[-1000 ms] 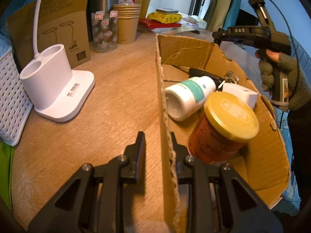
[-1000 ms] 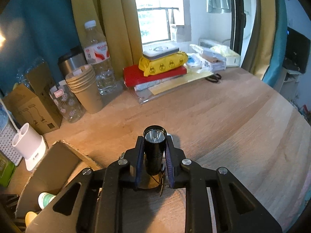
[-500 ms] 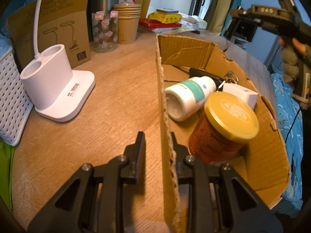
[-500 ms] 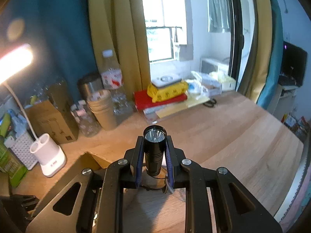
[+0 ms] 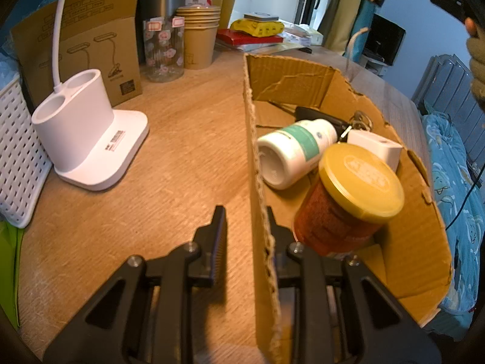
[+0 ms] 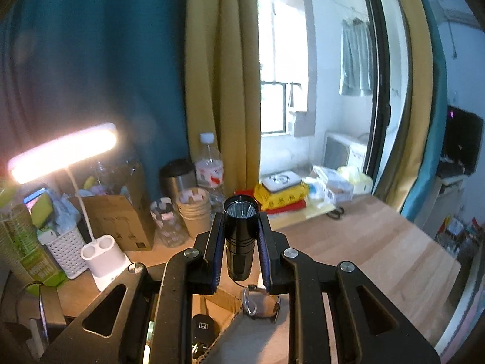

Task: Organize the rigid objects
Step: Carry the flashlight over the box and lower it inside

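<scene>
Lifted higher above the cardboard box [image 5: 291,72], the right gripper [image 6: 241,236] stays clamped on the flashlight [image 6: 241,233], ready to drop in; the left gripper [image 5: 247,227] pinches the box wall.

Inside the cardboard box [image 5: 291,72], the far end is mostly bare floor, with only thin dark items lying on it. Nearer the middle, a white bottle [image 5: 295,151] on its side, a white block [image 5: 376,148] and a key fob [image 5: 315,115] crowd together. A yellow-lidded jar [image 5: 348,200] fills the near end. Left of the box, bare wooden table [image 5: 182,163] runs to the white lamp base [image 5: 88,139]
</scene>
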Available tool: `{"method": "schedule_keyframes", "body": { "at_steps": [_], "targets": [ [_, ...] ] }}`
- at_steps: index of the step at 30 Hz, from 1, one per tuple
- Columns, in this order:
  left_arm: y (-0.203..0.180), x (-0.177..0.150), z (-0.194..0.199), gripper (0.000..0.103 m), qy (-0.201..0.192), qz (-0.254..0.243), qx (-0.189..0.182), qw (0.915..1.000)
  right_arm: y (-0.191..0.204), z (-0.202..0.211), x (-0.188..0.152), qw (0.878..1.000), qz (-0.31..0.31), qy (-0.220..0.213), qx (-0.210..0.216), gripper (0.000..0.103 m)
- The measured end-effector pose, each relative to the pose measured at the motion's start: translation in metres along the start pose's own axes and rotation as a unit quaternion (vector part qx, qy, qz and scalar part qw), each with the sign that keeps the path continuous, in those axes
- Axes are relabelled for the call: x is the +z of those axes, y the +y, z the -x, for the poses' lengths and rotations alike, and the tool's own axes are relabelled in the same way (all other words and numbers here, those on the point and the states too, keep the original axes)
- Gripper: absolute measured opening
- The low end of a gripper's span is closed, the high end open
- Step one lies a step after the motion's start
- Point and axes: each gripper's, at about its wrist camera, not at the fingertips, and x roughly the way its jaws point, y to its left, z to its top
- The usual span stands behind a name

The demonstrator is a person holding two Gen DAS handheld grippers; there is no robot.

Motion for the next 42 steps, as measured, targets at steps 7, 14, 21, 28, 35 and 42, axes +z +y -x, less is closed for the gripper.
{"method": "schedule_keyframes", "body": {
  "at_steps": [7, 14, 21, 28, 35, 42],
  "targets": [
    [0.000, 0.000, 0.000, 0.025, 0.000, 0.000, 0.000, 1.0000, 0.016, 0.011, 0.006, 1.000, 0.016, -0.015, 0.017, 0.022],
    [0.000, 0.000, 0.000, 0.026, 0.000, 0.000, 0.000, 1.0000, 0.029, 0.014, 0.009, 0.999, 0.022, -0.018, 0.040, 0.022],
    [0.000, 0.000, 0.000, 0.026, 0.000, 0.000, 0.000, 1.0000, 0.043, -0.007, -0.010, 0.998, 0.034, 0.015, 0.051, 0.022],
    [0.000, 0.000, 0.000, 0.026, 0.000, 0.000, 0.000, 1.0000, 0.053, -0.037, -0.038, 0.996, 0.058, 0.053, 0.036, 0.022],
    [0.000, 0.000, 0.000, 0.026, 0.000, 0.000, 0.000, 1.0000, 0.057, -0.066, -0.067, 0.992, 0.082, 0.089, 0.015, 0.022],
    [0.000, 0.000, 0.000, 0.026, 0.000, 0.000, 0.000, 1.0000, 0.067, -0.085, -0.090, 0.986, 0.126, 0.112, -0.004, 0.022]
  ]
}}
